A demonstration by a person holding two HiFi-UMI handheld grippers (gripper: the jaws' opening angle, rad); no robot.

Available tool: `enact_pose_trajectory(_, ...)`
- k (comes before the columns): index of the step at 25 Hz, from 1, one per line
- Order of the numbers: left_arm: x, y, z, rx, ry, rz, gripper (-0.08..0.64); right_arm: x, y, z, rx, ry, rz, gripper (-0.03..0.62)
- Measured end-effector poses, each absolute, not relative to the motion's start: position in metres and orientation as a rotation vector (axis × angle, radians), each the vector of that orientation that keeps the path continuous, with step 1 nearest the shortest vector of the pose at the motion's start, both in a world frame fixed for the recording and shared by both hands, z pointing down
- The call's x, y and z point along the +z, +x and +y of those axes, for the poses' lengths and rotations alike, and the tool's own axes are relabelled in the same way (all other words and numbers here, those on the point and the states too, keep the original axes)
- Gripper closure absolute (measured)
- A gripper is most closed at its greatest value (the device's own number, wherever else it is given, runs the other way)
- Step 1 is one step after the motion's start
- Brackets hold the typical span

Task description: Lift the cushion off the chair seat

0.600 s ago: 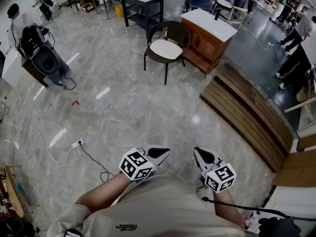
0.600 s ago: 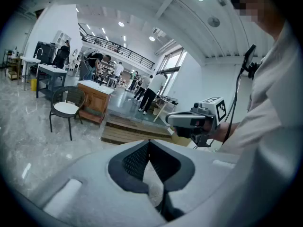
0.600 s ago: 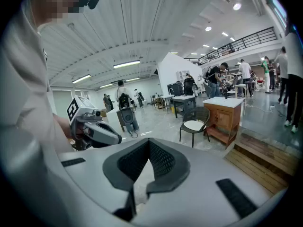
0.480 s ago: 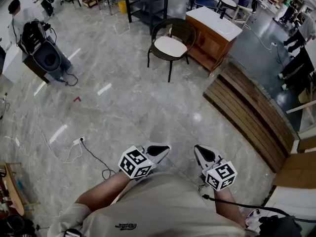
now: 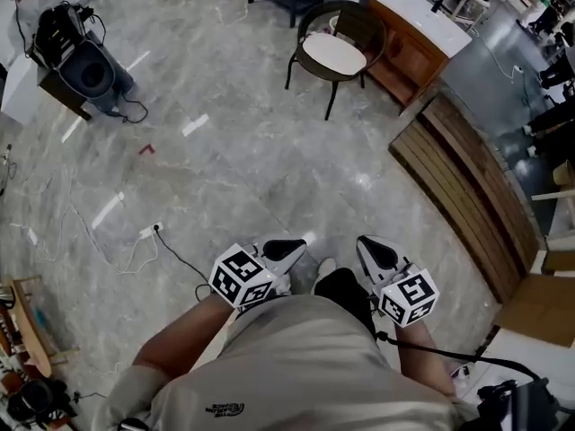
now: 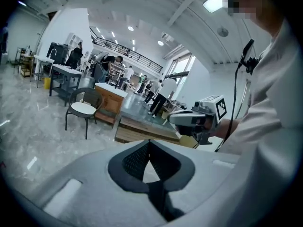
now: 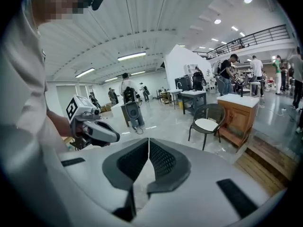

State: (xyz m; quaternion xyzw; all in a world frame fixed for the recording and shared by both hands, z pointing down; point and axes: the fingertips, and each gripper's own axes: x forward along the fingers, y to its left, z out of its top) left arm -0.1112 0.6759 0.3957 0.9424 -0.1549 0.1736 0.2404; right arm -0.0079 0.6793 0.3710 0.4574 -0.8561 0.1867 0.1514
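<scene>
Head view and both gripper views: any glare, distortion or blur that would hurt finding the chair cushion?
Head view: sharp, with wide-angle bending at the edges and a small glare spot on the polished floor; the cushion is clear. Left gripper view: strong fisheye with black corners, ceiling lamp blown out, chair small. Right gripper view: same fisheye, chair legible.

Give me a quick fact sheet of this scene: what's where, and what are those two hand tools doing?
cushion: pale, lying on the chair seat, untouched
chair: dark frame, far across the floor, beside a wooden cabinet
left gripper: shut, empty
right gripper: shut, empty
task: not yet begun
</scene>
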Motion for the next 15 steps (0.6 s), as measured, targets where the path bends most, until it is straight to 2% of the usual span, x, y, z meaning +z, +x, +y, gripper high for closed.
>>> enact_pose_trajectory(4,0.398,-0.113,0.642,0.421,2.570,-0.473,0.552,0.379,-0.012,0.645,0.552,1.258,-2.461,0.565)
enact_pose_trajectory(7,0.400,-0.108,0.610,0.411,2.567,-0.519,0.552,0.387,-0.011,0.606,0.551,1.221,-2.487,0.489)
enact_pose_trajectory(15,0.388,-0.066,0.497,0.462,2.527,-0.664,0.552,0.369,0.035,0.472,0.483,1.145,-2.604,0.486)
